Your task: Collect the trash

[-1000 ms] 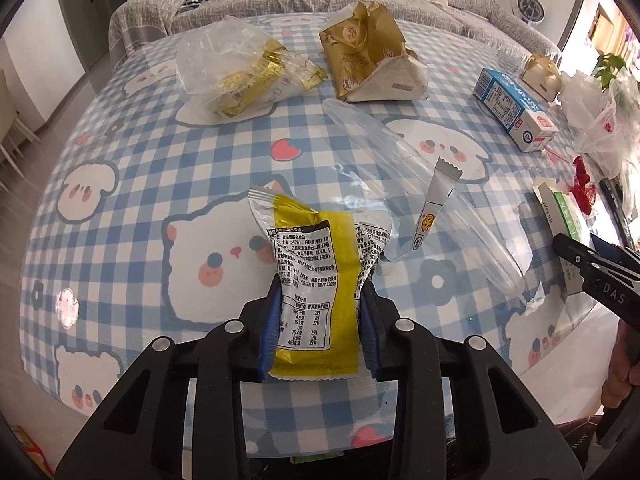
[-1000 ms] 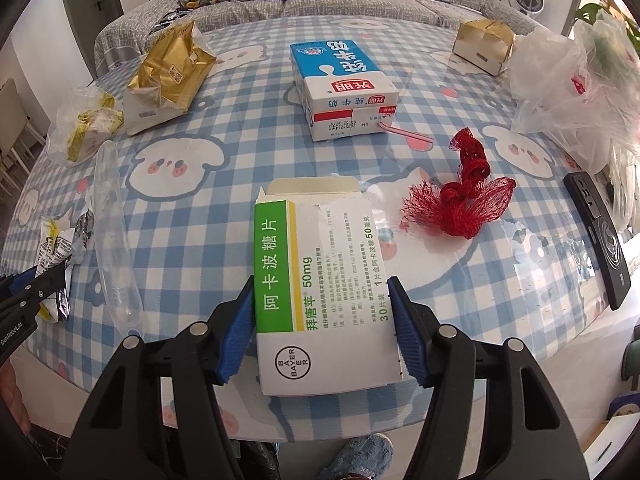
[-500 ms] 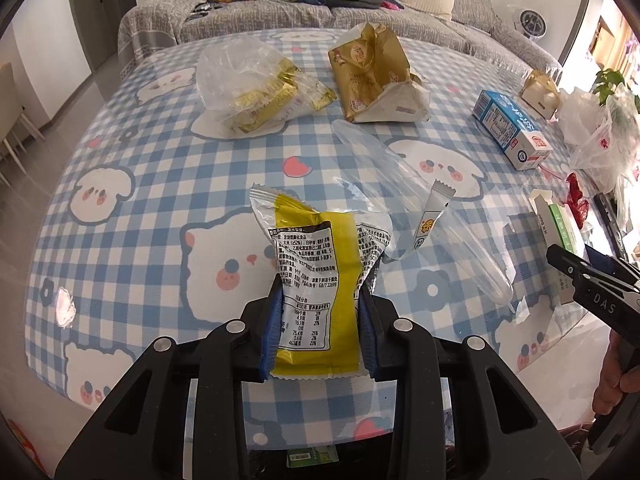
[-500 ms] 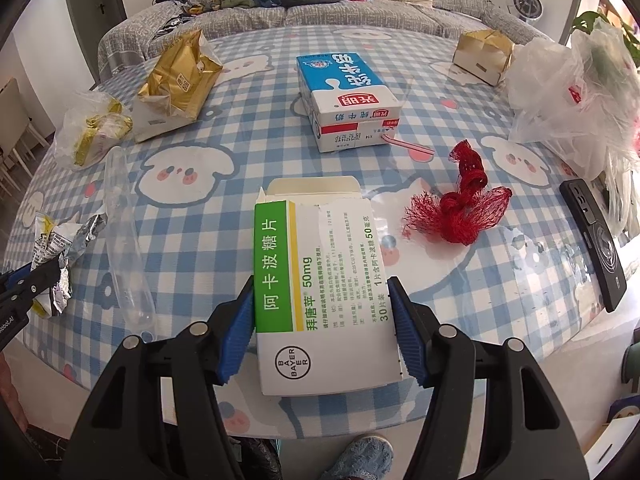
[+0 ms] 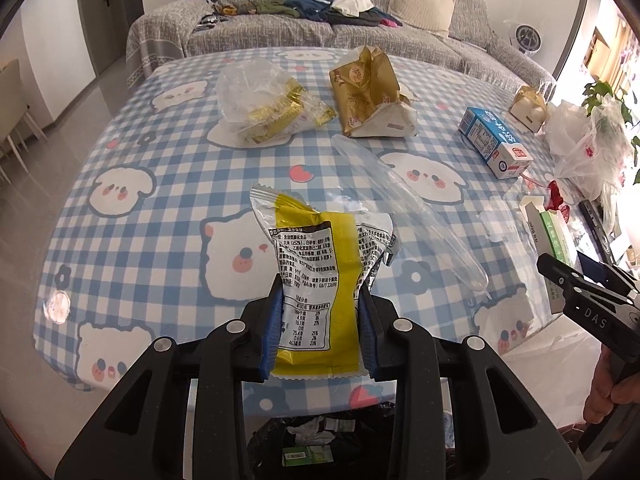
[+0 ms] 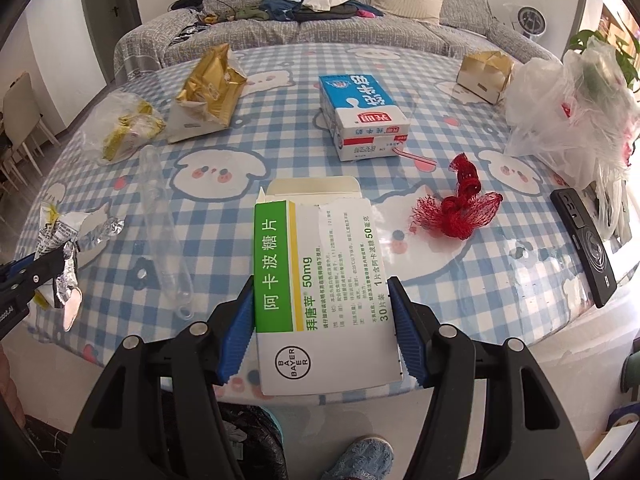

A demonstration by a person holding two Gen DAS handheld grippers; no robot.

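Presently my left gripper [image 5: 319,320] pinches the snack wrapper [image 5: 320,264] upright, my right gripper [image 6: 324,336] clamps the medicine box [image 6: 324,292], long axis forward; the black bin bag [image 5: 320,448], bottom centre, sits directly beneath my left jaws.

Both grippers now sit higher and nearer the table's [image 5: 132,160] near edge: the left gripper [image 5: 318,320] lifts its yellow snack wrapper [image 5: 316,272], the right gripper [image 6: 324,336] its medicine box [image 6: 320,280], and a black-lined bin [image 5: 320,444] shows below.
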